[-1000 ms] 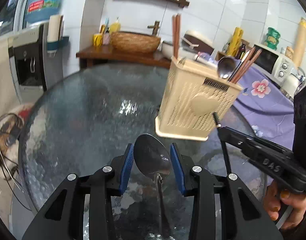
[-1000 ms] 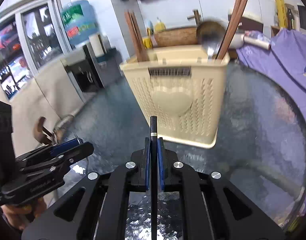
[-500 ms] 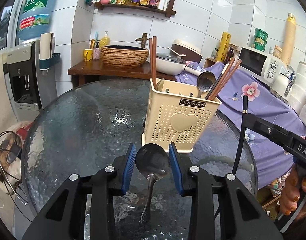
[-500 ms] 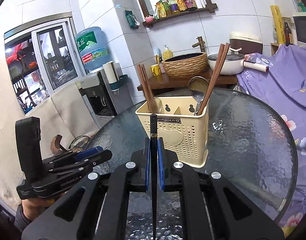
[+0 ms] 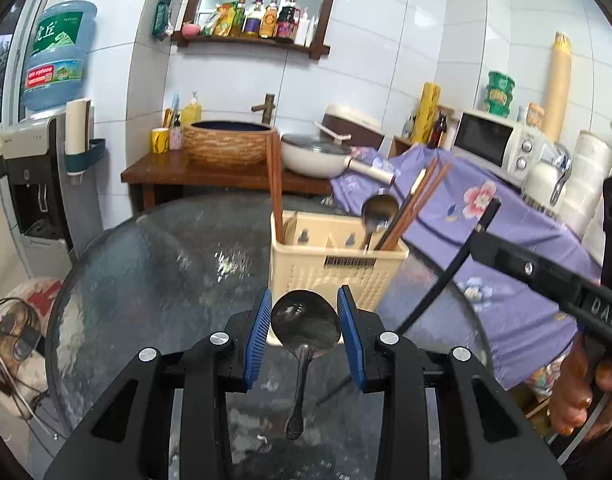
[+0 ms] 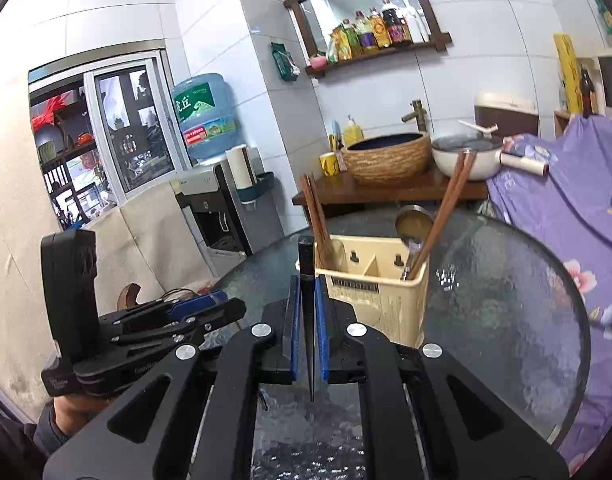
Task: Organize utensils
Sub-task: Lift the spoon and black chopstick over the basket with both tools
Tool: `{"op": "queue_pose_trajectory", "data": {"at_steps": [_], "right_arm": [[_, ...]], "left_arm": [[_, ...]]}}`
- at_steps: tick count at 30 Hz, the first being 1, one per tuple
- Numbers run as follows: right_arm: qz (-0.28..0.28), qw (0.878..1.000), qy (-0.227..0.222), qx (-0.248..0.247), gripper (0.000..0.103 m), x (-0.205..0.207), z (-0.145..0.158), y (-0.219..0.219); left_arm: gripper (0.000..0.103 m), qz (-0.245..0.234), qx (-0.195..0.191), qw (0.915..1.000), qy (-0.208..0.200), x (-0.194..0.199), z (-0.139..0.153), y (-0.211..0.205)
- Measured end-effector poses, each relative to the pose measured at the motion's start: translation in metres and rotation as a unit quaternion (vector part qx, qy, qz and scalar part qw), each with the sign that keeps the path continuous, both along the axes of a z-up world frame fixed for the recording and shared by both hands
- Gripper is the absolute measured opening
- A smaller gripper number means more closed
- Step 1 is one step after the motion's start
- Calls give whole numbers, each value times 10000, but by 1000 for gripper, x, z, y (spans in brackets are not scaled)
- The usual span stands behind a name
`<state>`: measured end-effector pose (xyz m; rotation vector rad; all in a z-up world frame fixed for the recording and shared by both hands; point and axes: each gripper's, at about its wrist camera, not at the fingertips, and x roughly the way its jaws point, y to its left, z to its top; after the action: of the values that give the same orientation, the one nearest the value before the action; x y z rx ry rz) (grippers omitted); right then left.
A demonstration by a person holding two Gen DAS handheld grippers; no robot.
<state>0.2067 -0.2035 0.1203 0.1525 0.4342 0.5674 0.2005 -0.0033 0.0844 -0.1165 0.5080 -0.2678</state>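
My left gripper is shut on a metal spoon, bowl up between the blue pads, handle hanging down. It is held above the glass table, just in front of the cream utensil holder. The holder has brown chopsticks at its left, and a spoon and more chopsticks at its right. My right gripper is shut on a black chopstick, held upright, left of the holder. The right gripper also shows in the left wrist view.
The round glass table carries the holder. Behind it stand a wooden counter with a basin and a white pan, a water dispenser at the left, and a purple cloth at the right.
Both grippers have risen and drawn back from the holder, each keeping its utensil. The holder now looks smaller and lower in both views.
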Motion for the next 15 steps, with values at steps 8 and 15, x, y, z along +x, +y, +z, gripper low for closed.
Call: {"op": "queue_pose_trajectory", "data": {"at_steps": [8, 15], "right_arm": [[37, 9987, -374, -350, 8, 19, 48, 10], [-88, 9977, -631, -216, 8, 54, 110, 9]], "left_arm": [[33, 31, -315, 9983, -487, 31, 47, 3], [33, 31, -598, 9951, -783, 71, 93, -3]]}}
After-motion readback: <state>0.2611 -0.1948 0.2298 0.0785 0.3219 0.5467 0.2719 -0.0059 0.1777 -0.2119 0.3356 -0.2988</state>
